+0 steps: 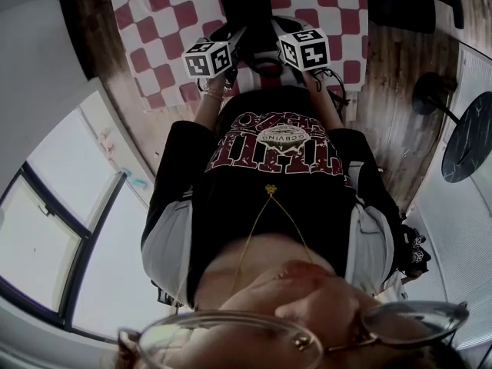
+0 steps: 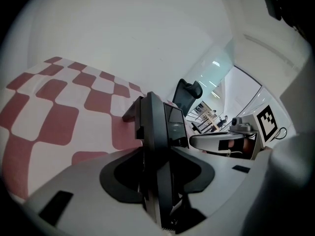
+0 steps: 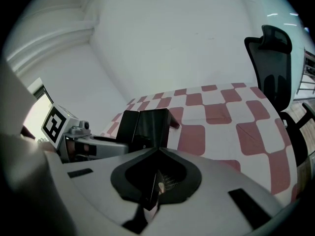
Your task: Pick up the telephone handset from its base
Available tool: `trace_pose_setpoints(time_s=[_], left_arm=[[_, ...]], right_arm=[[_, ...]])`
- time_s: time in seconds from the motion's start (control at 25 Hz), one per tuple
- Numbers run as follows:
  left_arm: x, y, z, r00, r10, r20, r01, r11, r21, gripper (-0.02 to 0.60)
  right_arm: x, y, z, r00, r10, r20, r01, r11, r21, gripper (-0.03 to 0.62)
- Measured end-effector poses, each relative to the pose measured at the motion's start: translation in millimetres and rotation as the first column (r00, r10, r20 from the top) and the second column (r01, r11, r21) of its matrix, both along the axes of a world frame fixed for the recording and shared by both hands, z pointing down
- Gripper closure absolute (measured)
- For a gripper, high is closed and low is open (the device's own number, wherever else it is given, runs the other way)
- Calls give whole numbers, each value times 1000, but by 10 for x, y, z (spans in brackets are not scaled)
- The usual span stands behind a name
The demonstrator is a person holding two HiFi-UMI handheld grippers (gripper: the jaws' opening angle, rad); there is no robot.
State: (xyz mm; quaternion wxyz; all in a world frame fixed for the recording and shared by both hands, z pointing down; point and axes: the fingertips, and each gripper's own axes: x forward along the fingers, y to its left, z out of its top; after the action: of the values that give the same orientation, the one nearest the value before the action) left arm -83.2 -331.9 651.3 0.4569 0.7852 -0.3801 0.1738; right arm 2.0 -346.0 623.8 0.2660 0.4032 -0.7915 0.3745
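The black telephone (image 1: 247,10), its handset hard to tell from the base, stands on the red-and-white checked tabletop (image 1: 165,21), toward its near edge. The left gripper (image 2: 157,176) has its jaws spread wide, the telephone's dark body between them. Just beside it, the right gripper (image 3: 153,183) has its jaws together and empty.

text: shirt (image 1: 273,148) print | legible: no (upside down, blurred)

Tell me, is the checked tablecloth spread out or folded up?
Spread out. The tablecloth lies flat under the black telephone, its red and white squares showing in rows in all three views.
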Motion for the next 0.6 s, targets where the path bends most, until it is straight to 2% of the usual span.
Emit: trace_pose_setpoints(time_s=[0.12,0.6], left_arm=[[0,5,10,999,8,-38,-9,1000,-25,426],[6,9,22,992,58,-113,-66,996,-67,426]], right_arm=[[17,-9,-4,1000,3,1,-3,1000,-1,577],[60,-1,-2,1000,8,3,-8,1000,-8,577]])
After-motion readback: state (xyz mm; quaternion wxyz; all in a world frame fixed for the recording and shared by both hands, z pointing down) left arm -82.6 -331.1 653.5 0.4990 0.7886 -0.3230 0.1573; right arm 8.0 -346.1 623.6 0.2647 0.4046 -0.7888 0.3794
